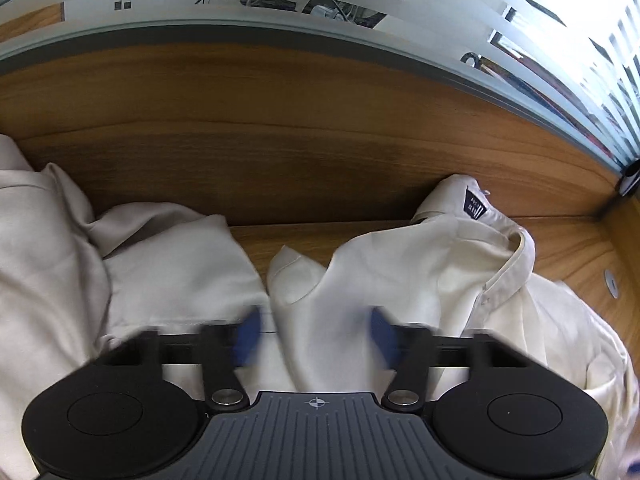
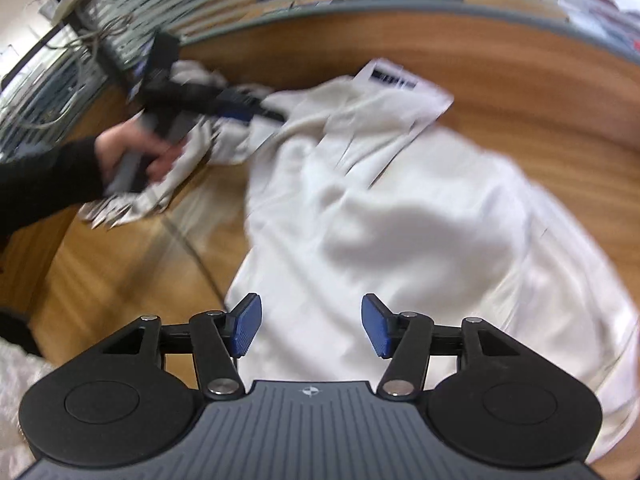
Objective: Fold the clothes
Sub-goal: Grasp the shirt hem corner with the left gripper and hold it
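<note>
A cream collared shirt (image 1: 420, 264) lies crumpled on the wooden table (image 1: 280, 132), its collar and dark label at the right. My left gripper (image 1: 314, 334) is open, its blurred blue pads low over the shirt's middle folds. In the right wrist view the same shirt (image 2: 380, 208) spreads across the table. My right gripper (image 2: 311, 326) is open and empty above the shirt's near part. The left gripper (image 2: 256, 110), held by a hand in a black sleeve, shows at the shirt's far left edge.
A second pale garment (image 1: 60, 248) lies bunched at the left. A frosted glass partition (image 1: 320, 8) runs along the table's back edge. A wood ledge stands behind the clothes. Cables (image 2: 60, 48) hang behind the partition at the far left.
</note>
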The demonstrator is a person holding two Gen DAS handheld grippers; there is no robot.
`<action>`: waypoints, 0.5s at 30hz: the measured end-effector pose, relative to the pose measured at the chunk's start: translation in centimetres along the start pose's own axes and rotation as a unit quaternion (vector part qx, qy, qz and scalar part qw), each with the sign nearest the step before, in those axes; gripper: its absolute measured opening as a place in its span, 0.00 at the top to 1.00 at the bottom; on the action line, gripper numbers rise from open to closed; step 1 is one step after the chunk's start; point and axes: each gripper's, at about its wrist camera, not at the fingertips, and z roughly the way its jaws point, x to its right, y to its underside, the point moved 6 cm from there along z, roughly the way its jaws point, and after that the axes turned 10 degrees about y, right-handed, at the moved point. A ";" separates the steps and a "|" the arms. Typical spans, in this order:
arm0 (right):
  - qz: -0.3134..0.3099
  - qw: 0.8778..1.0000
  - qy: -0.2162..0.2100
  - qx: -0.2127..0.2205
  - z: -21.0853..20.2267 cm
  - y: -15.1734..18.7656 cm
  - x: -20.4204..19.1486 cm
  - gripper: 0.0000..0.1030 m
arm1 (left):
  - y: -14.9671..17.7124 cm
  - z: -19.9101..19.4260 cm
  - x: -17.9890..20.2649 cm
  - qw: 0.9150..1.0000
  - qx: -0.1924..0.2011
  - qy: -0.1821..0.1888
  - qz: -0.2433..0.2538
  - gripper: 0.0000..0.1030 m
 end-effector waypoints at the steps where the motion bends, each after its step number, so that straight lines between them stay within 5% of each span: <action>1: 0.002 1.000 -0.002 -0.006 0.1 0.8 -0.3 0.38 | -0.1 -0.2 0.1 1.000 0.002 -0.005 -0.004 0.96; 8: -0.027 0.997 0.054 -0.052 0.9 5.8 -0.9 0.38 | 0.0 -5.3 -0.6 0.996 0.042 -0.070 -0.040 0.96; 15: -0.011 0.994 0.097 -0.056 0.1 9.8 0.9 0.36 | 4.7 -14.1 -2.6 0.987 0.049 -0.130 -0.085 0.96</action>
